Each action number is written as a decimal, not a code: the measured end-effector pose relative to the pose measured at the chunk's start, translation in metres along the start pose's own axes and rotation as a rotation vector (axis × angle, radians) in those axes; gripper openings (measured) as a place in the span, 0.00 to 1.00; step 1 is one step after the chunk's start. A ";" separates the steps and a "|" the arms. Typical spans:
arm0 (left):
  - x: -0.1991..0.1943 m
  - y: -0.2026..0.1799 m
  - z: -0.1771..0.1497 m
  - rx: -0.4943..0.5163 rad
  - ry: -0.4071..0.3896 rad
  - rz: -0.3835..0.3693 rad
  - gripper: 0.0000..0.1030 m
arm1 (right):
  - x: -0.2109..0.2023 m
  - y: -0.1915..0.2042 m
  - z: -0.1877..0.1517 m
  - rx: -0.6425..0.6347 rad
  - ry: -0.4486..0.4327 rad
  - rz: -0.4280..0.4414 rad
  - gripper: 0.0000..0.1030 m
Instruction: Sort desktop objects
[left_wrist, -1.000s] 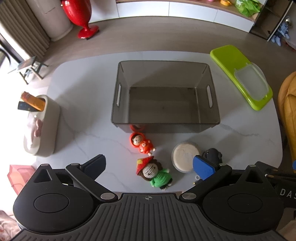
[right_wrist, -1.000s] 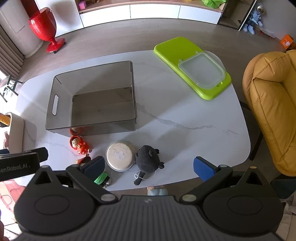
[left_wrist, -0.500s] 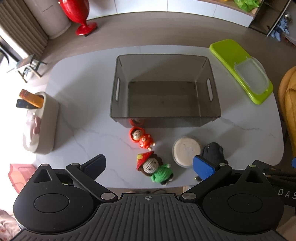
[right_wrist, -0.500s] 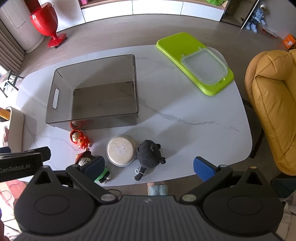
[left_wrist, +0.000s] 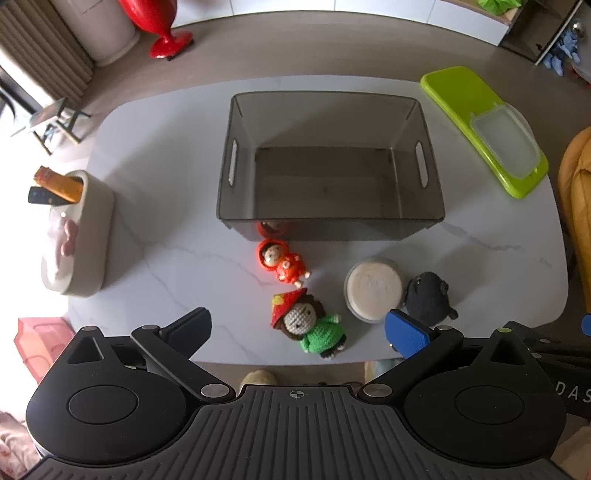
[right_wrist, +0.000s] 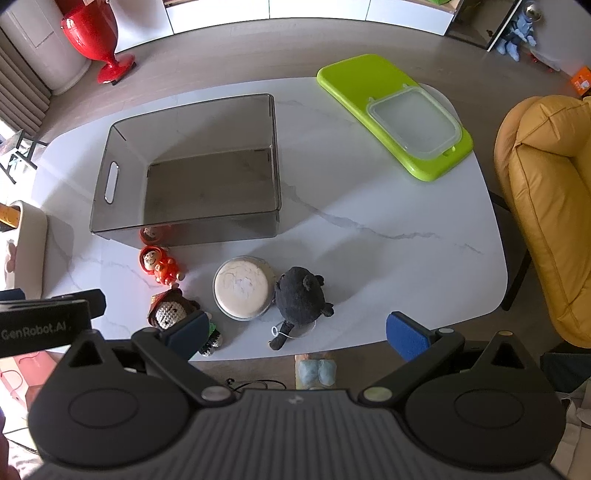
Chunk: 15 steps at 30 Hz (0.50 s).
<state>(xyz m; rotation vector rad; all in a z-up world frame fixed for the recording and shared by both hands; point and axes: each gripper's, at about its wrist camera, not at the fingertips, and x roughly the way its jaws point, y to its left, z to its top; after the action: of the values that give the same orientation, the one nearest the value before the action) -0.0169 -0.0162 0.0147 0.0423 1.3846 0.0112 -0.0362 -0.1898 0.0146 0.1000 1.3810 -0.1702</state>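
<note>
The white marble desk (left_wrist: 155, 258) fills the middle of both views. On it, at upper centre of the left wrist view, stands the smoky grey bin (left_wrist: 328, 221) with slot handles and nothing inside. A lime-green board (right_wrist: 354, 77) lies at the upper right of the desk, with a clear lidded container (right_wrist: 413, 125) resting on it. A cream holder (left_wrist: 85, 236) sits at the left edge.

Just below the bin's near wall, a row of small things lies toward the lower centre of the frame. The black plush (right_wrist: 301, 299) is at the right of the row, touching the round white tub (right_wrist: 243, 286). The crocheted doll in green (left_wrist: 308, 321) lies left of the tub, and the red figurine (left_wrist: 282, 262) lies above the doll, close to the bin.

The left claw (left_wrist: 297, 326) hangs wide apart above the doll, holding nothing. The right claw (right_wrist: 297, 332) is likewise spread wide and bare, above the plush.
</note>
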 end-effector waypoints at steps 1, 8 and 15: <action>0.001 0.000 0.000 0.001 0.001 0.001 1.00 | 0.000 0.000 0.000 0.001 0.001 0.000 1.00; 0.005 -0.002 -0.003 0.009 0.007 0.004 1.00 | 0.004 -0.002 -0.003 0.008 0.005 0.003 1.00; 0.018 0.000 -0.007 0.011 0.001 -0.004 1.00 | 0.012 -0.005 -0.009 0.023 -0.002 0.014 1.00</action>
<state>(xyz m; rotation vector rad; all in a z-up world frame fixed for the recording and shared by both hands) -0.0207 -0.0155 -0.0045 0.0488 1.3862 0.0005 -0.0436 -0.1935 0.0013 0.1283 1.3765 -0.1748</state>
